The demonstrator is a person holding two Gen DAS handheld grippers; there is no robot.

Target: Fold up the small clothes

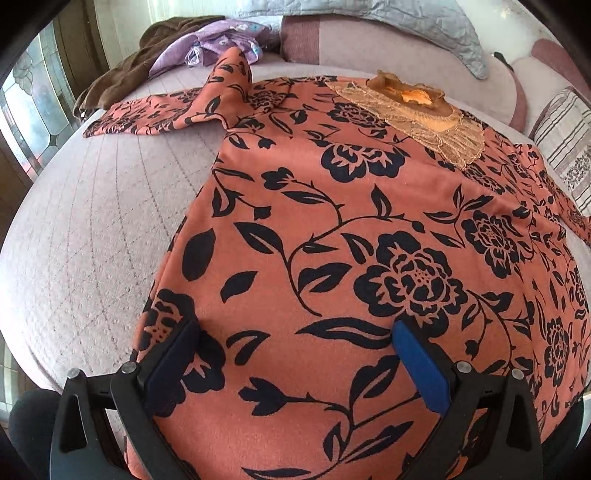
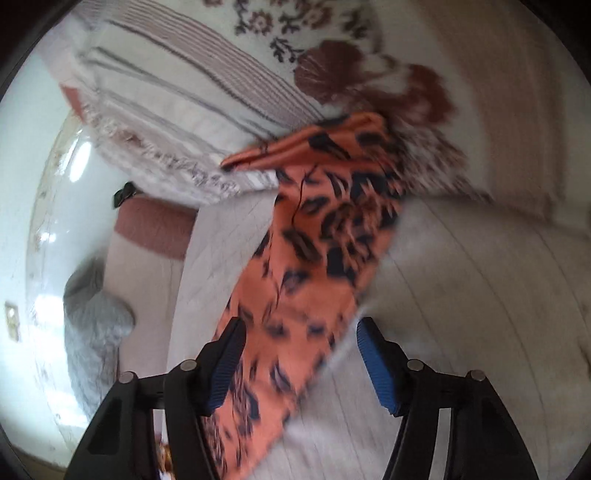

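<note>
An orange top with a black flower print (image 1: 332, 229) lies spread flat on the grey quilted bed (image 1: 92, 229), its beaded tan neckline (image 1: 417, 110) at the far end. One sleeve (image 1: 177, 110) stretches to the far left. My left gripper (image 1: 295, 332) is open just above the hem end of the top, its blue pads to either side of the cloth. In the right wrist view the other sleeve (image 2: 314, 258) lies on the bed and runs away between the fingers of my open right gripper (image 2: 299, 332). That view is blurred.
A brown garment (image 1: 122, 74) and a purple flowered one (image 1: 221, 40) lie at the far left of the bed. A grey quilt (image 1: 424, 26) and striped pillows (image 1: 565, 136) (image 2: 192, 110) sit at the head. A window (image 1: 29, 107) is at left.
</note>
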